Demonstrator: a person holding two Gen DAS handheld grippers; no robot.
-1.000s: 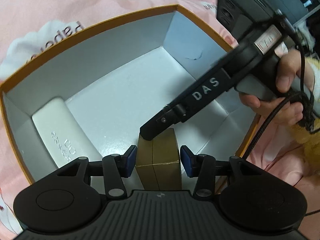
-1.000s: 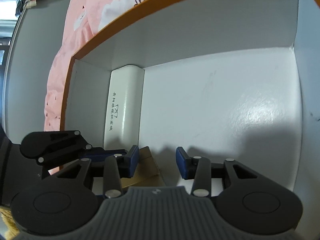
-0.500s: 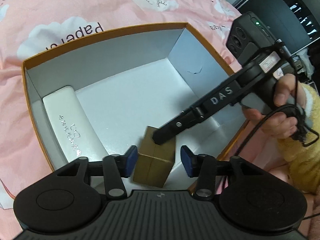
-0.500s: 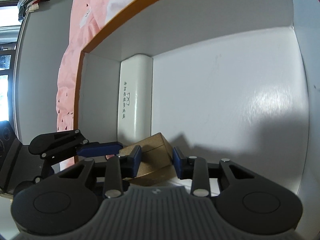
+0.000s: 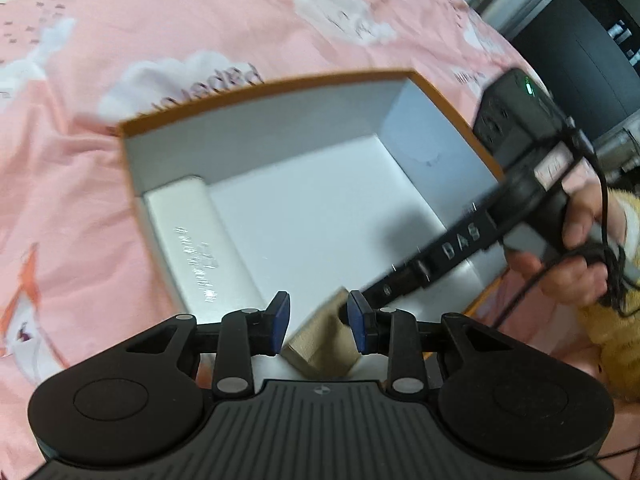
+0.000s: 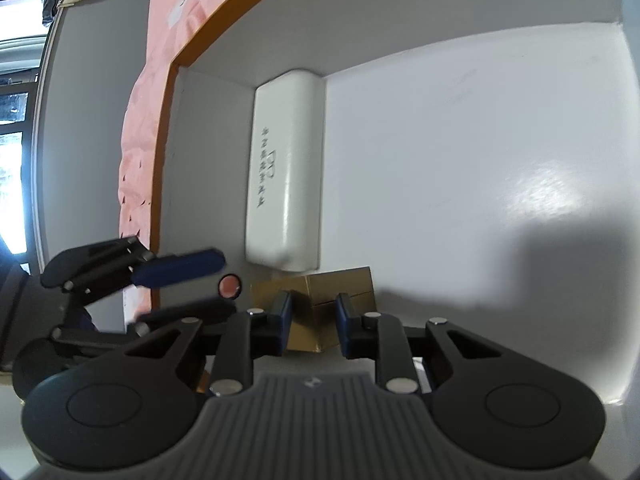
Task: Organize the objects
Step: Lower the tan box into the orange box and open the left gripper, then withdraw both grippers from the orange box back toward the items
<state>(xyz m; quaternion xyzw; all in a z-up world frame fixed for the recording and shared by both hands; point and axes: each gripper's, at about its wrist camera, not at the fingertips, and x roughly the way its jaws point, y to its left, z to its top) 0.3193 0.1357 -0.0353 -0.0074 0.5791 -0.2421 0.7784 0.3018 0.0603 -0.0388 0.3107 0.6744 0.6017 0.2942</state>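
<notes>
Right tongs (image 6: 312, 316) pinching gold carton (image 6: 340, 288) at box (image 5: 256, 84) near edge — for repositioning beside white case (image 6: 286, 184); left tongs (image 5: 318, 322) spread, clear.

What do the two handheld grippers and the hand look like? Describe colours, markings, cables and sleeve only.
Both the left gripper and the right gripper are matte black with blue finger pads, silver pivot pins and a ribbed grey base. Seen from the left wrist, the right gripper's bar reads "DAS", with a green light, a white label and a black cable. The bare hand wears a fuzzy yellow sleeve.
</notes>
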